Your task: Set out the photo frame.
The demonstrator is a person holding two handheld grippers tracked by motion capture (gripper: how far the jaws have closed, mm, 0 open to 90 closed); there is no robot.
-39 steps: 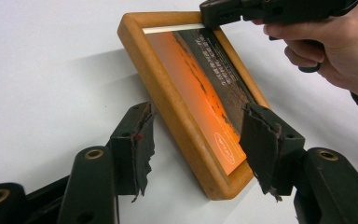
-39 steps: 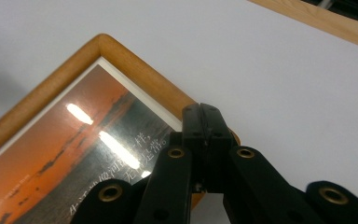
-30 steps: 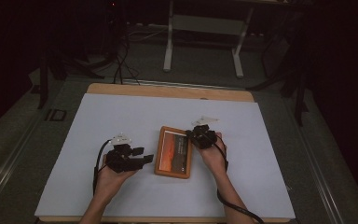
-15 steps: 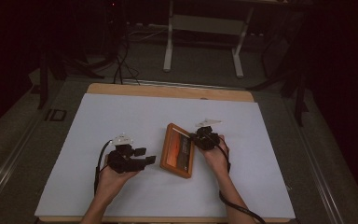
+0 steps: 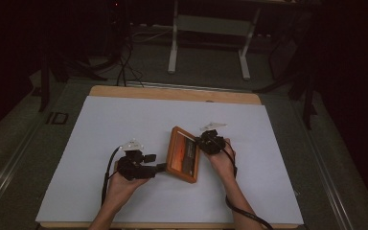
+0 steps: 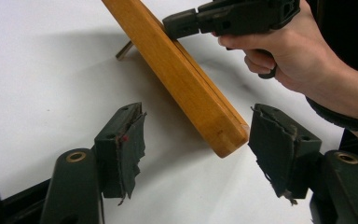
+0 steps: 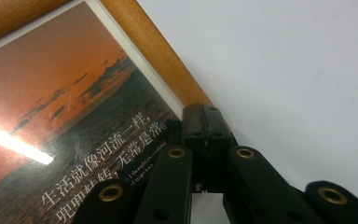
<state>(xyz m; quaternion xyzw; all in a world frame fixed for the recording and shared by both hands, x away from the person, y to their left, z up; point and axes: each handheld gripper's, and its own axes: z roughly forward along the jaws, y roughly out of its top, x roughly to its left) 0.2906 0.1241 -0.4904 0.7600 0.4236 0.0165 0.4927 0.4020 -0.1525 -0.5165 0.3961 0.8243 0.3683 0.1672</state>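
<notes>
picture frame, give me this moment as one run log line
picture frame: tilted up off white table | right gripper: shut on frame edge | left gripper: jaws just opened, frame corner between, pads not pressing

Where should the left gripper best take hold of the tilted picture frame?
Probably the picture frame's near wooden corner, approached from its left as seen from above: the frame stands tilted on edge, the right gripper pinches the opposite border, and that corner already lies between the left gripper's open pads, untouched.
</notes>
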